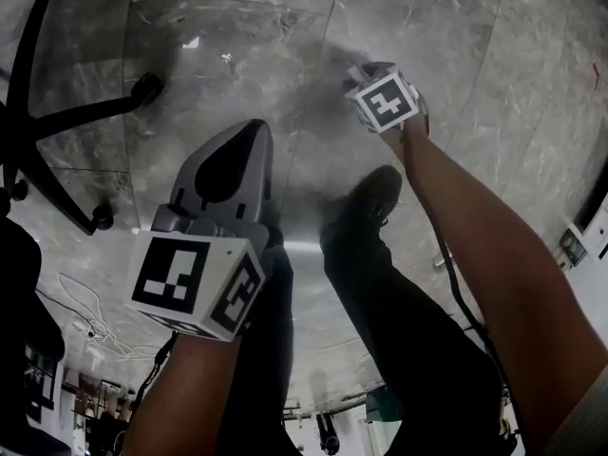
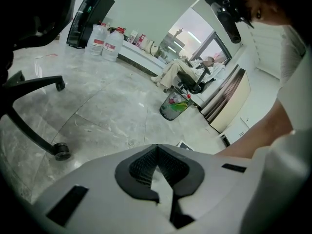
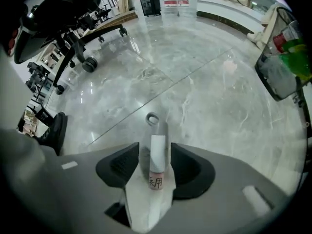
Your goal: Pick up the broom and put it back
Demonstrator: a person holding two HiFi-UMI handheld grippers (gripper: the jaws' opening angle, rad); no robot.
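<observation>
Polished grey marble floor [image 1: 237,46] all around, office-type room. There's a black star-shaped chair base on castors [image 1: 85,112] off to the left, and a black mesh waste bin with green rubbish in it [image 2: 173,106] further back.

The broom is lying flat on the floor. All I can see of it is the end of its grey handle, which has a hanging loop and a white label with a red band [image 3: 157,128]. The brush end isn't in any view.

That's pretty clearly why the right hand-held gripper [image 3: 155,162] is aimed almost straight down. With the handle flat on the tiles, straddling it from above looks like the only way in. Its jaws are spread wide with the labelled bit of the handle sitting right between them, one dark pad on each side. The pads look close but not pressing, so I'd call it lined up, not gripped.

The left hand-held gripper [image 2: 157,150] has its pads closed together at the tips with nothing in them. It's held out over bare floor beside the person's dark trouser leg [image 1: 399,331]. My guess is it's just parked out of the way while the right one does the pickup.

Nothing's lifted yet, so the task is at the very start. Can't tell from this where "back" is meant to be.
</observation>
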